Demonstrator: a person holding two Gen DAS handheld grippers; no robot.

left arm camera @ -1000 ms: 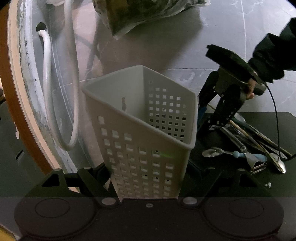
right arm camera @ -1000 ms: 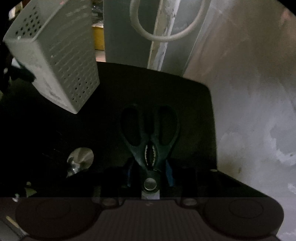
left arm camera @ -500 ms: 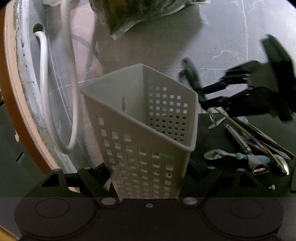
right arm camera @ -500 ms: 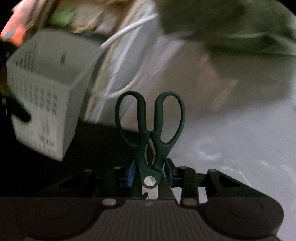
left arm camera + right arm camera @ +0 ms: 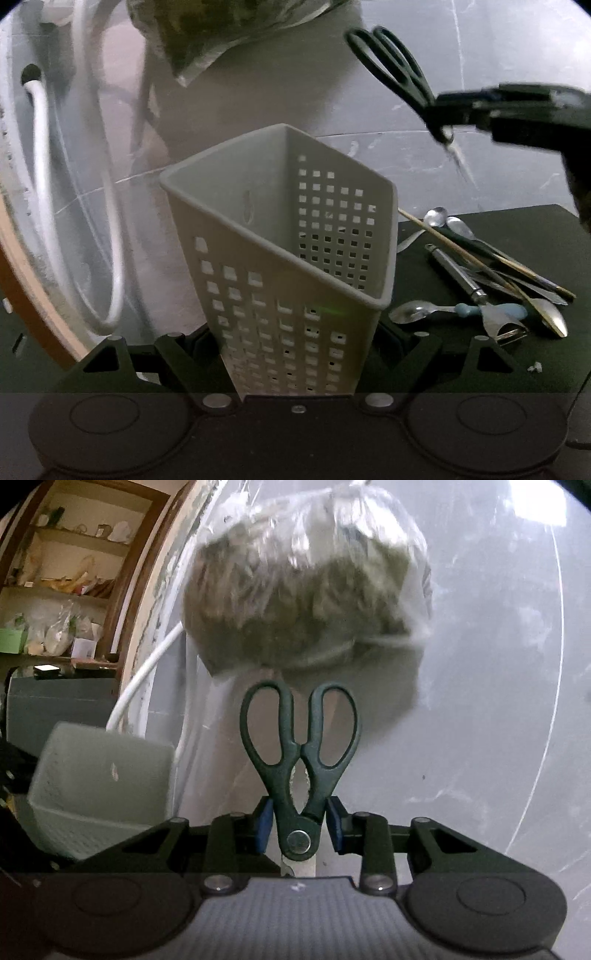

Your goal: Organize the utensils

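My left gripper [image 5: 295, 354] is shut on a white perforated utensil basket [image 5: 291, 258], held tilted, its open mouth facing up and away; it looks empty. My right gripper [image 5: 299, 821] is shut on dark green kitchen scissors [image 5: 299, 746], gripped near the pivot with the handles pointing away from me. In the left wrist view the right gripper [image 5: 450, 110] holds the scissors [image 5: 395, 66] in the air, above and right of the basket, blades pointing down. The basket also shows at the lower left of the right wrist view [image 5: 99, 775].
Several utensils [image 5: 480, 277] lie on a black tabletop [image 5: 535, 369] right of the basket: spoons, a peeler, chopsticks. A clear bag of greens [image 5: 306, 579] sits on the grey marble floor behind. A white hose [image 5: 40, 166] loops at the left. Shelves [image 5: 62, 572] stand far left.
My right gripper has lifted the scissors off the black tabletop and carried them up and towards the basket. The left gripper and the basket have held still.
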